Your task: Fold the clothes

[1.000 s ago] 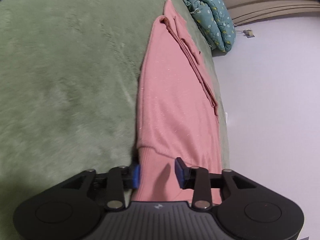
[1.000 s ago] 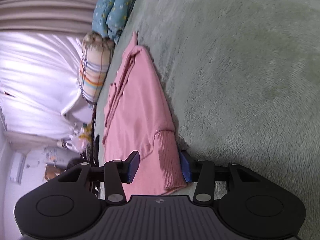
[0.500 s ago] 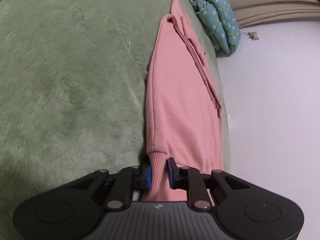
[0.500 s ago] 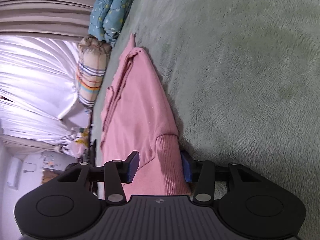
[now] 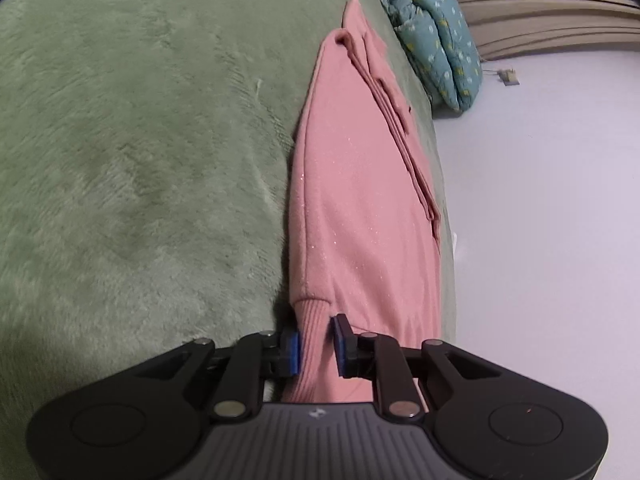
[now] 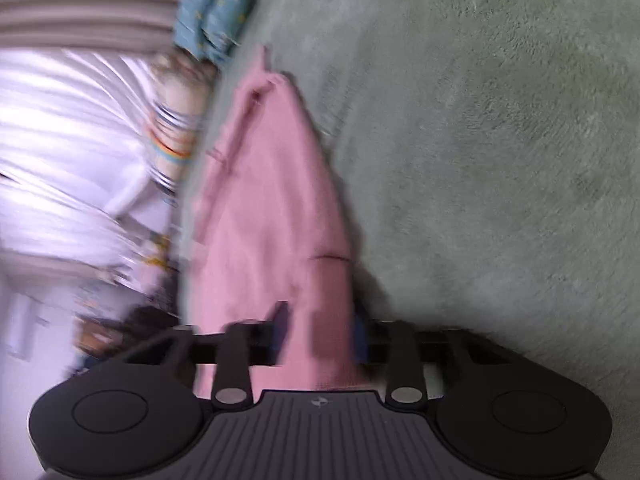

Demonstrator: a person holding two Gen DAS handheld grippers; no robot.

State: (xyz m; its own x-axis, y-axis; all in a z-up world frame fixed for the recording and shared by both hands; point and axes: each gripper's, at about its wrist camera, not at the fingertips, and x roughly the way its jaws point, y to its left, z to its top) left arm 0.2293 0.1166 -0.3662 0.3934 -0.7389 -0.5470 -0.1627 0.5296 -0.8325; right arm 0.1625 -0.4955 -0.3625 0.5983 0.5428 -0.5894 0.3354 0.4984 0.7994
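Note:
A pink sweater [image 5: 360, 200] lies folded lengthwise along the edge of a green plush blanket [image 5: 140, 160]. My left gripper [image 5: 317, 346] is closing, and its blue pads pinch the ribbed hem at the near left corner. The right wrist view is blurred by motion. There the same sweater [image 6: 272, 200] runs away from me, and my right gripper [image 6: 319, 334] is closing with the ribbed hem's other corner between its pads, which touch the cloth on both sides.
A teal quilt with small dots [image 5: 436, 36] is bunched beyond the sweater's far end. A striped pillow [image 6: 176, 128] and white curtains [image 6: 60, 140] lie past the bed's edge. Pale floor [image 5: 540, 200] borders the sweater's outer side. The blanket [image 6: 480, 160] spreads wide beside it.
Both grippers stood open around the ribbed hem and have since closed on it. The left closed first, the right only in the last half second. Neither hand has shifted much.

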